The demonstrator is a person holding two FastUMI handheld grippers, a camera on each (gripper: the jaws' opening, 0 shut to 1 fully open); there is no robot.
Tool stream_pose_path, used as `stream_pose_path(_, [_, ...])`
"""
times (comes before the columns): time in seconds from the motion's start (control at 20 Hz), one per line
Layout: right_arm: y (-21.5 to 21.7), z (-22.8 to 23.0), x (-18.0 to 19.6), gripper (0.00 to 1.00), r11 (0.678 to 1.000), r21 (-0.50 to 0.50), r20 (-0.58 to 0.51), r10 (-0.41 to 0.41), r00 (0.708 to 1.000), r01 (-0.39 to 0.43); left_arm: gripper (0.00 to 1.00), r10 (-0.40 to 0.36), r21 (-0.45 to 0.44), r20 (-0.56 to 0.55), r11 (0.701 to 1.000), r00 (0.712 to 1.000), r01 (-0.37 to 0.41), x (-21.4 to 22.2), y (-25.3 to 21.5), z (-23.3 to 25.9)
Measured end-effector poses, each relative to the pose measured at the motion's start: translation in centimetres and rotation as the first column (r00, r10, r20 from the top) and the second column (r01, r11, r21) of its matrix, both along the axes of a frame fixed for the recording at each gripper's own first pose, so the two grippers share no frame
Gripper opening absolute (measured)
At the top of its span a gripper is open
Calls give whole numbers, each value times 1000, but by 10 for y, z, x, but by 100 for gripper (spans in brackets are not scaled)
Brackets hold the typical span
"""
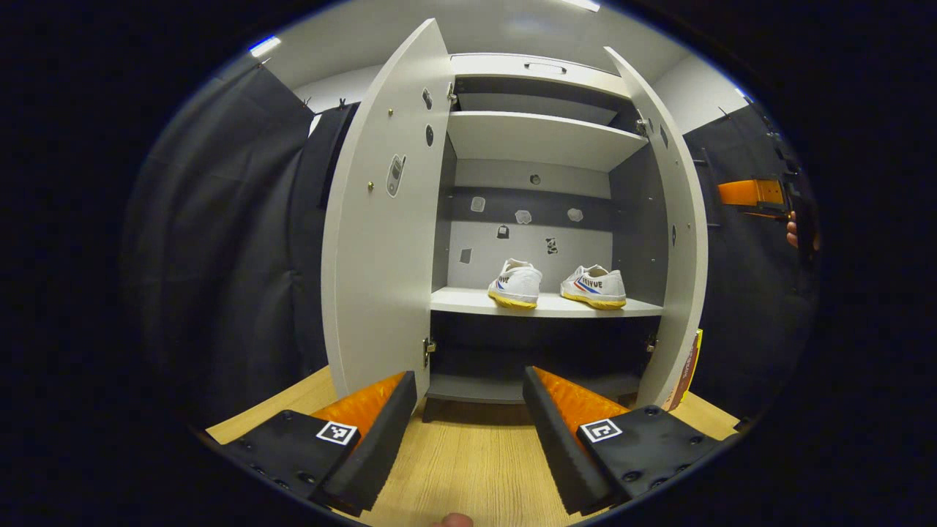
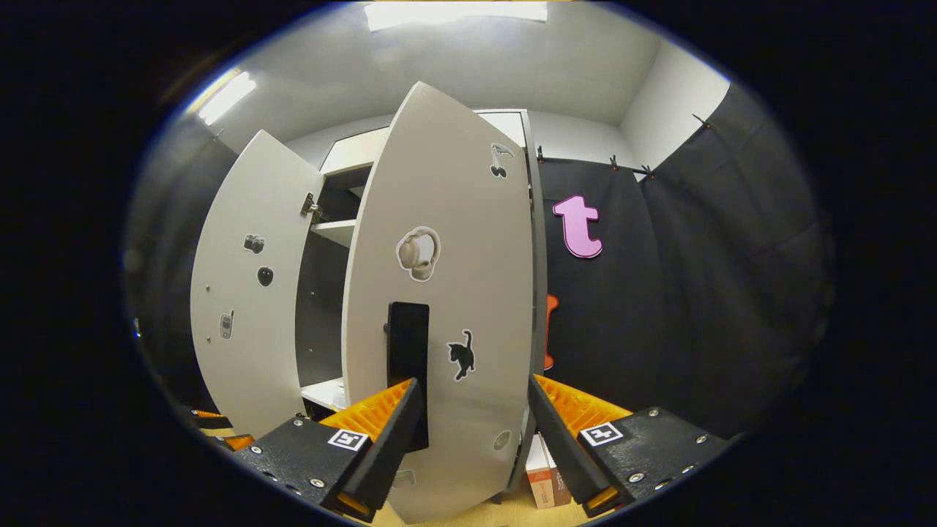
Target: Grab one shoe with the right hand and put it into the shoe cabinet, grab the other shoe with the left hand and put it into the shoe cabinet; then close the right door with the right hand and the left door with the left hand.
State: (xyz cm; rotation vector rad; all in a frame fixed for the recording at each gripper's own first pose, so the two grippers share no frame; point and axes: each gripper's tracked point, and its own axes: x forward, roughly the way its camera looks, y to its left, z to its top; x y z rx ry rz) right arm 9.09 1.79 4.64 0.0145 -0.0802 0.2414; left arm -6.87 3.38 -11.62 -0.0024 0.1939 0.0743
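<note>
Your left gripper (image 1: 468, 432) hangs low over the wooden floor (image 1: 468, 468) in front of the cabinet (image 1: 538, 139), its fingers apart and holding nothing. Your right gripper (image 2: 472, 432) stands close to the outer face of the right door (image 2: 446, 293), fingers likewise apart and empty, with the dark handle (image 2: 408, 359) just above the nearer finger. I judge no contact with the door from this view, but the gap is hard to read.

Beyond the left gripper, both doors stand open. The left door (image 1: 381, 241) swings out toward you; the right one shows edge-on at the other side of the opening.

Both shoes (image 1: 516, 284) sit side by side on the middle shelf (image 1: 545, 304), apart from each other, heels toward you. Treat the two placement steps as done. Two steps remain: close the right door with your right gripper, then the left door with your left. The right gripper appears positioned for the first of these.

Farther off, the upper shelves are bare. Stickers dot the cabinet's back panel and both doors. Books (image 2: 547, 472) lean at the foot of the right door. Black cloth lines the booth, with white walls and ceiling lights above.
</note>
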Motion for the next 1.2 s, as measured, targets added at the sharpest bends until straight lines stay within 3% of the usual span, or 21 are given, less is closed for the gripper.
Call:
stream_pose_path(0.05, [7,1,2,90,1000,2,2,11,1000,-11,95,4,-1,1,1000,1000,-4,0,2,1])
stream_pose_path(0.1, [11,1,5,90,1000,2,1,18,1000,-18,95,10,0,2,1000,1000,-10,0,4,0])
stream_pose_path(0.15, [13,1,6,96,1000,6,0,28,1000,-28,95,14,0,1,1000,1000,-14,0,6,1])
stream_pose_path(0.2, [18,1,8,90,999,12,-4,43,999,-43,95,18,-1,0,1000,1000,-18,-1,7,0])
stream_pose_path(0.45, [51,-10,27,90,995,24,-38,97,995,-97,95,19,-3,-4,1000,1000,-19,-3,6,-2])
stream_pose_path(1.2, [89,-31,84,91,996,48,-105,86,991,-82,95,70,6,-5,997,998,-70,-8,29,-2])
